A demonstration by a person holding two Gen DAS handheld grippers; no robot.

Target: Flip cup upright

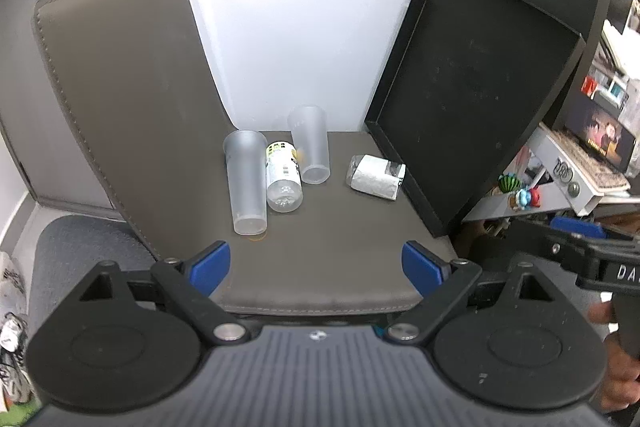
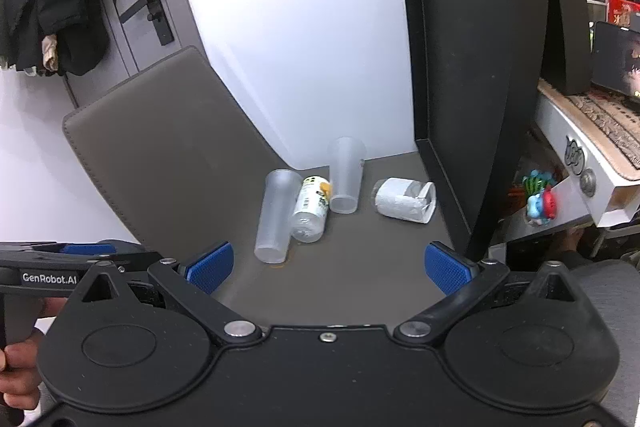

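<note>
Left wrist view: the left gripper (image 1: 316,269) hung over the front edge of the chair seat (image 1: 320,267), level, its blue fingers (image 1: 210,267) spread wide with nothing between them. Ahead on the seat a long cup (image 1: 246,181) lay on its side, base toward the camera, touching a bottle (image 1: 283,177) also on its side. A shorter cup (image 1: 310,145) lay just right of the bottle. A tissue pack (image 1: 376,175) sat near a black tray (image 1: 472,91) leaning upright. The right gripper (image 1: 576,239) showed at the right edge.

Right wrist view: the right gripper (image 2: 328,269) was also level and well short of the long cup (image 2: 276,217), fingers (image 2: 450,267) wide apart and empty. The bottle (image 2: 310,209), shorter cup (image 2: 346,177) and tissue pack (image 2: 404,205) lay beyond. The left gripper (image 2: 86,249) showed at the left, side-on.
</note>
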